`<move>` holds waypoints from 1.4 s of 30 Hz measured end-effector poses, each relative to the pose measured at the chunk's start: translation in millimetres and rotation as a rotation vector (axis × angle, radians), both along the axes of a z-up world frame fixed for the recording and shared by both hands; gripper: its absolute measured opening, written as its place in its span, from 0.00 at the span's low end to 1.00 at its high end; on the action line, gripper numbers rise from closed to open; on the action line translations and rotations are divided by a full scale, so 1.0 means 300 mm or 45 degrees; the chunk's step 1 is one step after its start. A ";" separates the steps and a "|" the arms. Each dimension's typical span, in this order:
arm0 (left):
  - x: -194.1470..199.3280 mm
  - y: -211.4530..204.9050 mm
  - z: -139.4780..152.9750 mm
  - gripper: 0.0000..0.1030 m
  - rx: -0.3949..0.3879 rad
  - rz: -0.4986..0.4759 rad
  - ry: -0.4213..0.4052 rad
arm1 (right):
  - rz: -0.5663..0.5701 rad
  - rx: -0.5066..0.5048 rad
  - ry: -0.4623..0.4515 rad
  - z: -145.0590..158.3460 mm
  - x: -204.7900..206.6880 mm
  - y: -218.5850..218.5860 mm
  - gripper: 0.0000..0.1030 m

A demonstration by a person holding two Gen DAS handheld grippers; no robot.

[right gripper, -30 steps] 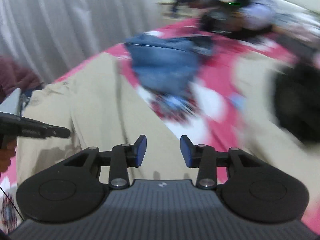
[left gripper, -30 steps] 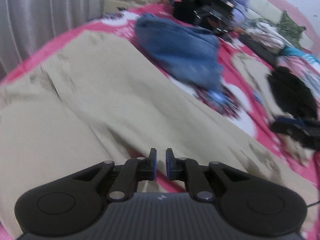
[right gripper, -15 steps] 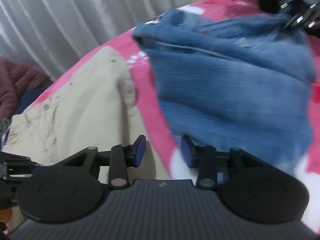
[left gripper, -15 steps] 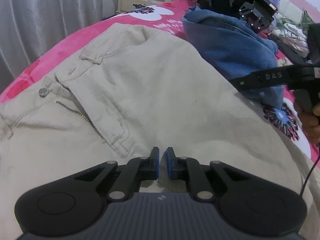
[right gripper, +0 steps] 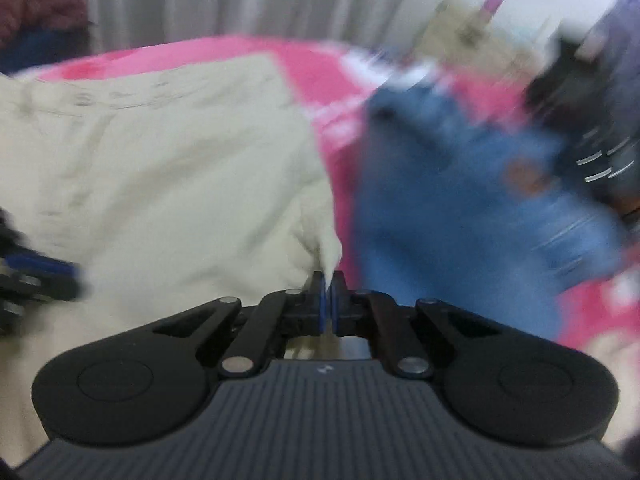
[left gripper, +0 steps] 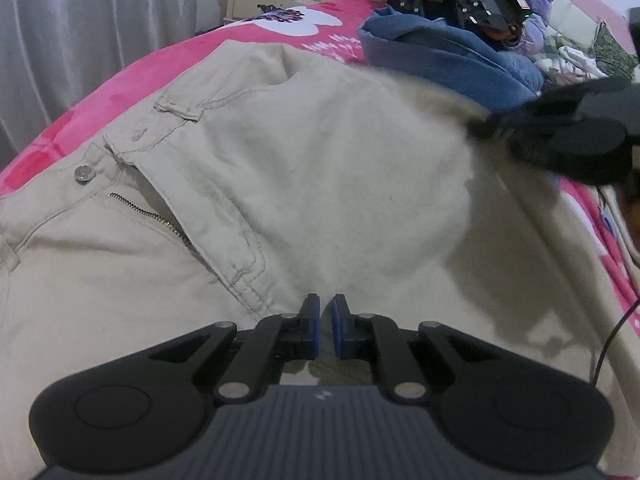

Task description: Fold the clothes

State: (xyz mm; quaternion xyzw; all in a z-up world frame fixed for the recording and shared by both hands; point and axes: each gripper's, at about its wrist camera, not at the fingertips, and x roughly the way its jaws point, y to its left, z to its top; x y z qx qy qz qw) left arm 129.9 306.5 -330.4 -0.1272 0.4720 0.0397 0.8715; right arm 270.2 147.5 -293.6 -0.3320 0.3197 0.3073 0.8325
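Two grippers are at work on one pair of beige trousers (left gripper: 320, 168) spread across a pink bed cover (left gripper: 132, 80). The right gripper (right gripper: 329, 300) has its blue pads pressed together on a peak of beige cloth at the trousers' outer edge, the side facing a blue denim garment (right gripper: 460, 208); the cloth rises in a taut ridge straight from the pads. The left gripper (left gripper: 327, 328) sits low over the seat area with its pads nearly together. Whether cloth is caught between them cannot be told, since the gap shows no fabric clearly.

The trousers lie with the waistband toward the curtain-side edge of the bed, where the metal button (left gripper: 85, 173) and open zip (left gripper: 148, 216) show, and the legs run off toward the near edge, past the left gripper. The long axis thus runs roughly away from the button toward the camera. The right gripper holds the far side edge, so it is the one placed to carry that side across; it shows as a dark blur at the right in the left wrist view.

Material: heavy cotton twill, matt, with stitched seams and a flap pocket (left gripper: 176, 106). It should crease firmly but drag on the plush cover. The denim lies just beside the pinched edge and could snag.
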 end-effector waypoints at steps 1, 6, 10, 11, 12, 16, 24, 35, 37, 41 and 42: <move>0.001 0.000 0.000 0.08 0.003 -0.004 -0.001 | -0.005 -0.022 -0.056 0.002 -0.008 -0.006 0.01; 0.003 0.004 0.001 0.07 0.004 -0.019 0.002 | 0.006 -0.119 -0.189 -0.037 -0.037 -0.025 0.04; 0.002 0.009 0.003 0.07 0.002 -0.030 0.006 | 0.016 -0.197 -0.295 -0.069 -0.061 -0.040 0.26; 0.002 0.010 0.004 0.07 0.002 -0.033 0.007 | 0.018 -0.217 -0.321 -0.077 -0.067 -0.044 0.35; 0.001 0.011 0.004 0.07 0.001 -0.035 0.007 | 0.020 -0.236 -0.348 -0.085 -0.073 -0.048 0.36; -0.002 0.001 0.009 0.07 0.021 -0.054 0.006 | -0.209 -0.056 -0.335 0.074 -0.128 -0.234 0.37; -0.060 -0.074 0.109 0.12 0.058 -0.144 -0.097 | -0.625 0.417 0.419 0.060 -0.225 -0.830 0.39; -0.068 -0.530 0.107 0.12 0.070 -0.530 -0.036 | -0.368 0.339 0.660 -0.100 -0.153 -0.861 0.07; -0.074 -0.546 0.096 0.12 0.107 -0.531 -0.024 | -0.269 0.220 0.587 -0.082 -0.194 -0.827 0.00; -0.087 -0.577 0.073 0.13 0.180 -0.534 0.001 | -0.088 0.003 0.425 -0.048 -0.276 -0.765 0.00; -0.091 -0.585 0.068 0.13 0.199 -0.535 0.007 | -0.070 -0.043 0.355 -0.047 -0.290 -0.760 0.00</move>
